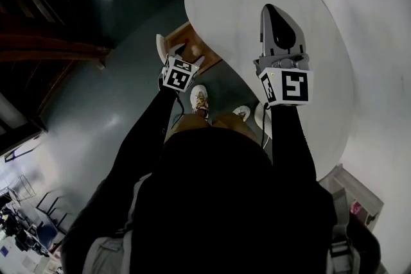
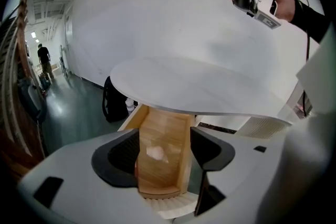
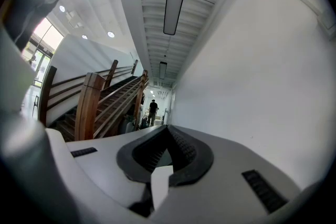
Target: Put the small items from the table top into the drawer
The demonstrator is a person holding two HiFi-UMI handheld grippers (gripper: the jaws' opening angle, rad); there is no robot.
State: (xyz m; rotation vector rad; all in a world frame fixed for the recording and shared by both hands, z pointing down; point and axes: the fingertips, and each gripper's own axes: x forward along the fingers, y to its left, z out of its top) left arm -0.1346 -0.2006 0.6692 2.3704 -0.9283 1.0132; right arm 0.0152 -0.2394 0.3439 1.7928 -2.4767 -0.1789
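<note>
Drawer (image 2: 164, 126) open, pale crumpled item (image 2: 156, 153) inside

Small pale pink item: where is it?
In the left gripper view, the small pale pink item lies inside the wooden drawer, below the round white table, seen between the parted jaws of the left gripper.

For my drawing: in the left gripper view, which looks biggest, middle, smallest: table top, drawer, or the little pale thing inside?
1. round white table top
2. wooden drawer
3. small pale item in the drawer
No ties.
</note>
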